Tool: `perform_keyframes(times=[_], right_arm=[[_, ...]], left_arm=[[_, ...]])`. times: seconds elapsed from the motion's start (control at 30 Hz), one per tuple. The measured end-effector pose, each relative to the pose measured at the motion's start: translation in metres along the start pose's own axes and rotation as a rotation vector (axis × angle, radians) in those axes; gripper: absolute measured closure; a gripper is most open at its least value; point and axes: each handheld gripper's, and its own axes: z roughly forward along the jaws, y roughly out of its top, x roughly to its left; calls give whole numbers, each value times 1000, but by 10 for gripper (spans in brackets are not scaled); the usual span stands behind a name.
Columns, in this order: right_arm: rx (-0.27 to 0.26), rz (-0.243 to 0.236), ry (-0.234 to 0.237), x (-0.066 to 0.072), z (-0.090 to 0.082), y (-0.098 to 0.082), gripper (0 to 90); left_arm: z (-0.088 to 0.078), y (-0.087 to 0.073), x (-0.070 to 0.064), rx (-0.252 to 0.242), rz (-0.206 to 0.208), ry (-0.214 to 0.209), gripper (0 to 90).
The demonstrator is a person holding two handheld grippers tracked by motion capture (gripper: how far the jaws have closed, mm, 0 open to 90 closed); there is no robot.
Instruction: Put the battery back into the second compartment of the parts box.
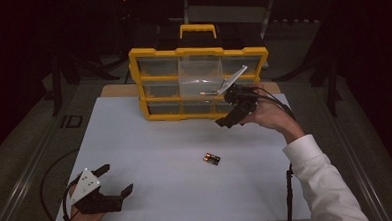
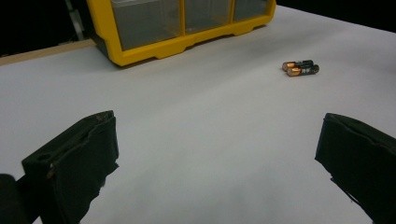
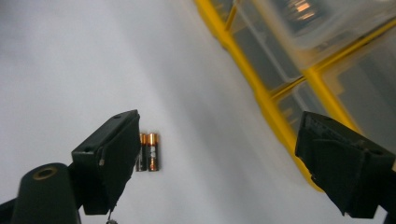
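Note:
Two AA batteries (image 1: 211, 159) (image 2: 301, 68) (image 3: 148, 151) lie side by side on the white table (image 1: 150, 142), right of centre. A yellow organiser (image 1: 199, 83) (image 2: 177, 37) (image 3: 261, 88) with clear drawers stands at the back, and its middle drawer (image 1: 197, 75) is pulled out. My right gripper (image 1: 232, 106) (image 3: 219, 126) hovers open in front of the organiser's right side, tilted down toward the batteries, with nothing between its jaws. At the table's near left corner my left gripper (image 1: 118, 179) (image 2: 217, 123) is open and empty, pointing toward the batteries.
A small battery-like thing (image 1: 210, 92) shows at the front of the pulled-out drawer. Orange glints (image 3: 299, 7) show inside that drawer. A wooden board (image 1: 114, 90) lies under the white table top. Dark floor and stands surround the table.

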Motion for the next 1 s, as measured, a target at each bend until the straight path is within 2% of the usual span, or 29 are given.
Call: perform_keyframes(times=[0.13, 0.67, 0.77, 0.83, 0.97, 1.0], right_arm=[[8, -5, 8, 4, 7, -2, 138], [67, -31, 72, 26, 57, -24, 152], [68, -32, 74, 27, 60, -25, 153], [99, -48, 75, 32, 72, -29, 165], [129, -70, 73, 33, 84, -34, 181], [140, -51, 73, 35, 86, -35, 188]], left_arm=[[0, 0, 0, -2, -1, 0, 1], [0, 0, 0, -1, 0, 1, 1], [0, 0, 0, -1, 0, 1, 1], [0, 0, 0, 1, 0, -1, 1], [0, 0, -1, 0, 1, -1, 1], [0, 0, -1, 0, 1, -1, 1]])
